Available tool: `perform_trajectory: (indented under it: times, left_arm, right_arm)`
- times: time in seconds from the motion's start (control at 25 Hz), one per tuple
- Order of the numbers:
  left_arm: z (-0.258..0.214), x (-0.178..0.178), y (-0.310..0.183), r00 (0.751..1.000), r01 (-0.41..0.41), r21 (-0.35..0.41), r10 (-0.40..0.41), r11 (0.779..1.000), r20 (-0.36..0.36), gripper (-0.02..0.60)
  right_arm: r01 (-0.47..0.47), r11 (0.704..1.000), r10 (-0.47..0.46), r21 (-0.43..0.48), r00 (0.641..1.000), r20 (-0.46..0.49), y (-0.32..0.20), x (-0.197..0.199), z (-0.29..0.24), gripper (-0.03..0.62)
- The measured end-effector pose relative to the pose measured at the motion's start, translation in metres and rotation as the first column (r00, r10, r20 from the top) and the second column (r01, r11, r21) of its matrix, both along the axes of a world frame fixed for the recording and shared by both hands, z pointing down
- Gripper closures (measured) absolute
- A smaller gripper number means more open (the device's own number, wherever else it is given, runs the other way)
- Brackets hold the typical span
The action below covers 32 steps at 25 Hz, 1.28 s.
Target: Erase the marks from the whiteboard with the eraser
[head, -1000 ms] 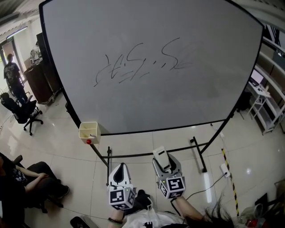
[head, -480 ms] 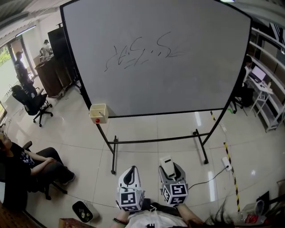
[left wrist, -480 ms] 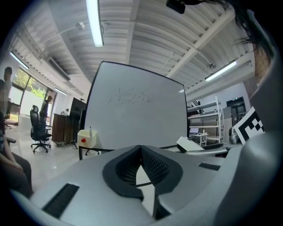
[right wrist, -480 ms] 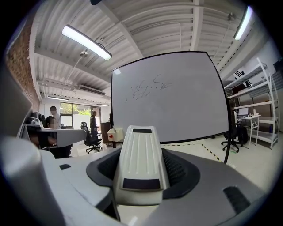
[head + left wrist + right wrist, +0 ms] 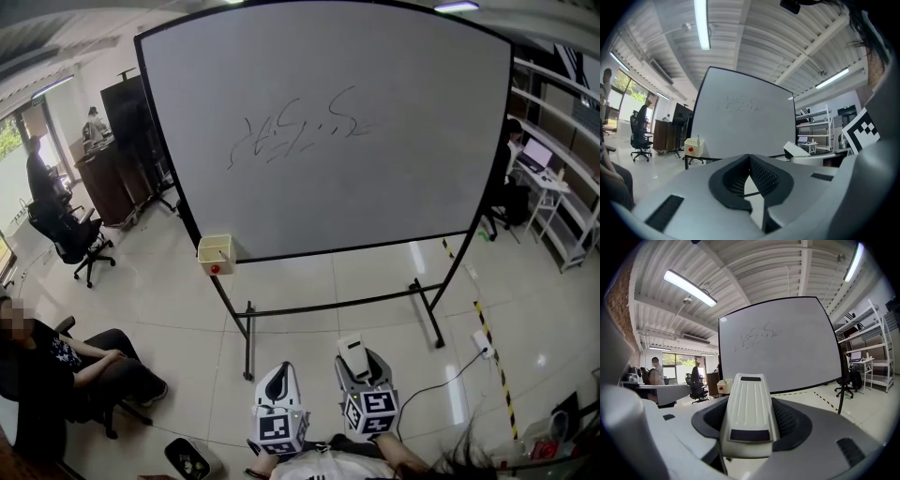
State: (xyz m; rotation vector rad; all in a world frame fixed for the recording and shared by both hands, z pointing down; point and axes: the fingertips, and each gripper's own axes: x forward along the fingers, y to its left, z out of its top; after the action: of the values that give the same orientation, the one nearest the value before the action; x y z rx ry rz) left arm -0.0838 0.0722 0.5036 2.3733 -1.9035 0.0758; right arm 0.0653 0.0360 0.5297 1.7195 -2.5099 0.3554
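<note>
Low at the bottom of the head view, both claws sit side by side, pointing twd the whiteboard point(image 5: 375, 178). It stands on a black frame w/ feet on the tiled floor point(image 5: 141, 309), well apart from them. Right claw point(image 5: 362, 370) is clenched on the eraser point(image 5: 749, 404), a cream ribbed block sticking fwd betw. the jaws. Left claw point(image 5: 749, 161) is closed up, tips meeting, nothing betw. them. Marks point(image 5: 295, 127): thin dark scribbles across upper-middle of board, eraser nowhere near them. Small cream box point(image 5: 215, 254) w/ a red dot hangs at board's lower-left corner. Seated person point(image 5: 56, 375) at left edge; black office chair point(image 5: 70, 239) further back.
</note>
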Motion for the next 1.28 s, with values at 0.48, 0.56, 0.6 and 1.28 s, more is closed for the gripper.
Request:
perform_trajectory:
  times: [0.48,0.56,0.6,1.28]
  left_arm:
    - [0.011,-0.009,0.013,0.999,-0.036,-0.033,0.035,0.999,-0.010,0.586]
    - [0.012,-0.006,0.013,0.999,-0.046,-0.033,0.046,0.998,-0.007,0.586]
    - [0.013,-0.005,0.014,0.999,-0.047,-0.033,0.047,0.998,-0.006,0.586]
    - [0.007,-0.009,0.023,0.999,-0.044,-0.027,0.044,0.999,-0.017,0.586]
  right_arm:
    - [0.018,0.999,-0.017,-0.035,1.000,0.009,0.029,-0.027,0.005,0.318]
    - [0.012,0.999,-0.011,-0.035,1.000,0.010,0.029,-0.025,0.006,0.318]
    - [0.007,0.999,-0.007,-0.035,1.000,0.011,0.029,-0.024,0.006,0.318]
    - [-0.003,0.999,0.003,-0.033,1.000,0.005,0.036,-0.022,0.006,0.318]
